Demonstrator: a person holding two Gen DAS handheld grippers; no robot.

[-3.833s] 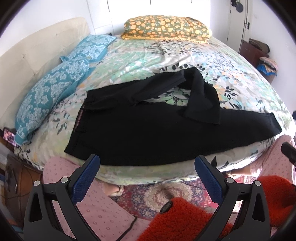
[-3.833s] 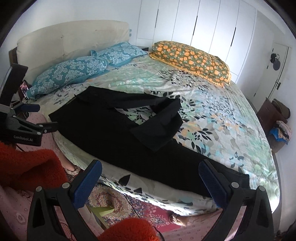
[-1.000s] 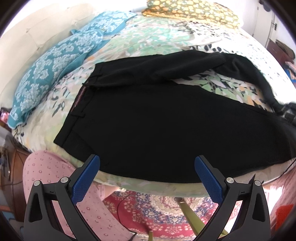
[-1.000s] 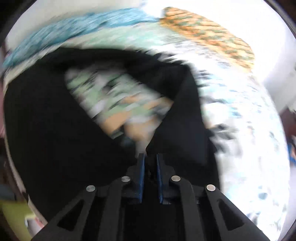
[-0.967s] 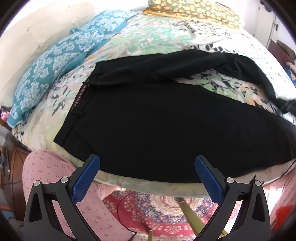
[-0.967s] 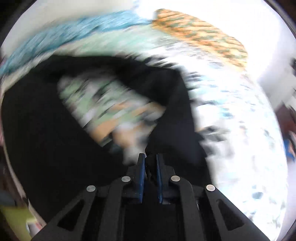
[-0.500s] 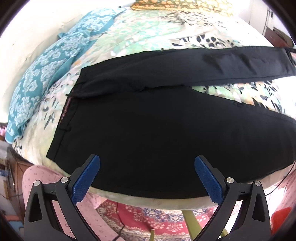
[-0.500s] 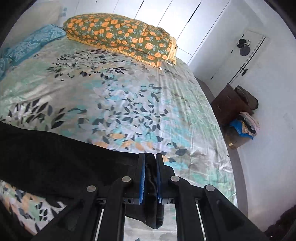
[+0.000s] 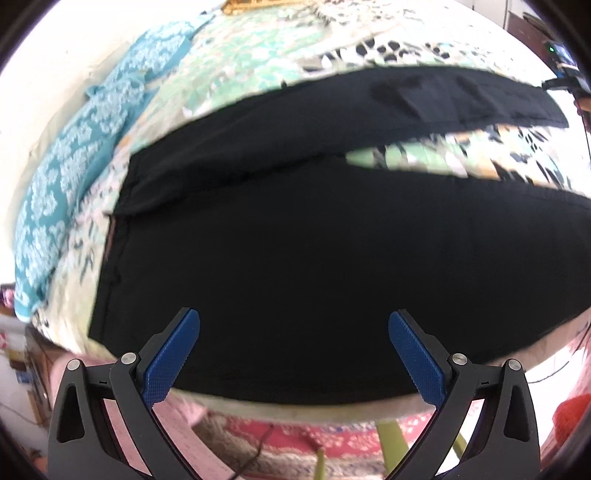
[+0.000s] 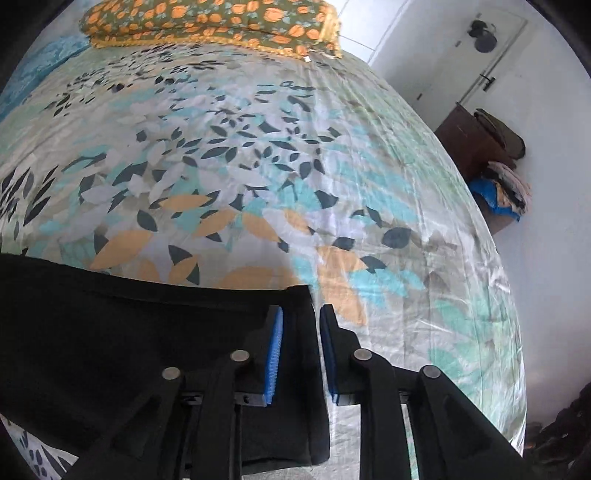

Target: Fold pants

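Black pants [image 9: 295, 240] lie spread flat on the floral bedsheet [image 10: 258, 166], waistband to the left in the left wrist view. The far leg [image 9: 406, 107] stretches straight out to the right, apart from the near leg. My left gripper [image 9: 293, 321] hovers open above the near edge of the pants, holding nothing. My right gripper [image 10: 301, 312] sits at the hem [image 10: 147, 350] of the far leg. Its jaws are opening, and the hem's corner lies on the sheet between the blue pads [image 10: 275, 350], which no longer press on it.
Blue patterned pillows [image 9: 74, 166] line the bed's left side and an orange flowered pillow [image 10: 207, 18] lies at its far end. A brown cabinet [image 10: 476, 147] with a pile of clothes [image 10: 506, 188] stands by the wall. A red patterned rug [image 9: 295, 439] lies below the bed's edge.
The far leg, earlier folded back over the pants, now lies pulled out straight. The right gripper's pads, shut on the hem before, have parted. The left gripper has moved closer over the pants.
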